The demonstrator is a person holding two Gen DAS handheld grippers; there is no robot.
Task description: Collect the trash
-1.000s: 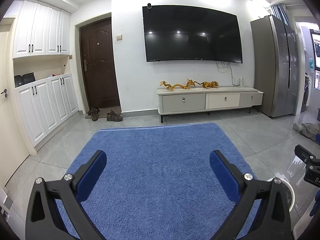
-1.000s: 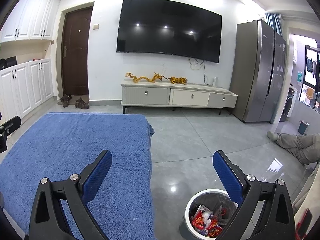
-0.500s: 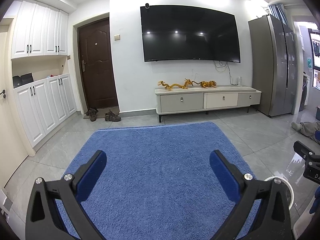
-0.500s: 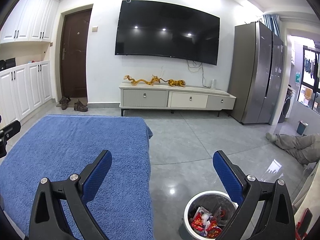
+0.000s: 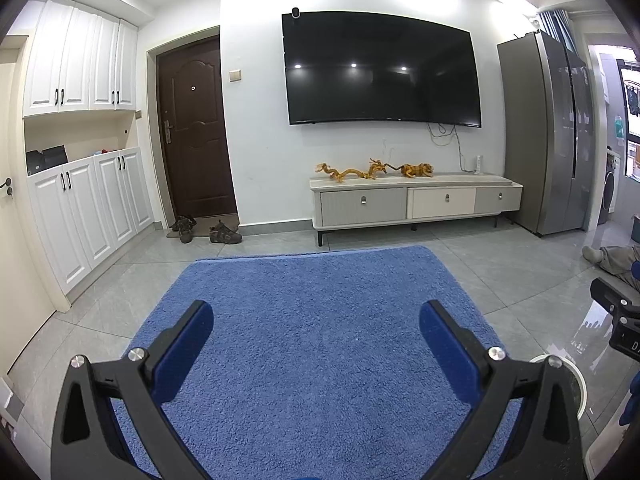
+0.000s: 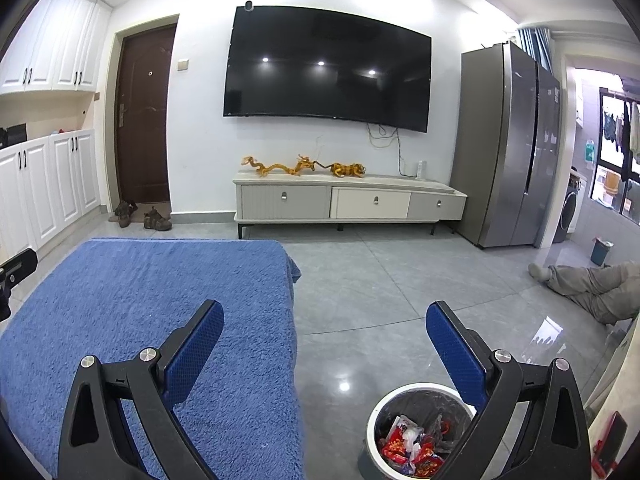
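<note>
A white-rimmed trash bin [image 6: 416, 392] with a grey liner stands on the floor at the lower right of the right wrist view, holding red and white wrappers [image 6: 404, 448]. Its rim also shows in the left wrist view [image 5: 576, 372]. My right gripper [image 6: 324, 320] is open and empty, above the edge of the blue cloth surface [image 6: 140, 320] and the bin. My left gripper [image 5: 316, 320] is open and empty over the blue cloth [image 5: 312, 300]. No loose trash shows on the blue surface.
A TV cabinet [image 6: 348, 200] with gold dragon figures stands under a wall TV. A grey fridge [image 6: 508, 144] is at the right. A person's legs [image 6: 588, 284] lie on the floor. Shoes [image 5: 224, 234] sit by the door. White cupboards [image 5: 88, 208] line the left.
Both views have shifted slightly, the room sliding a little left and down. Both grippers stay open and empty.
</note>
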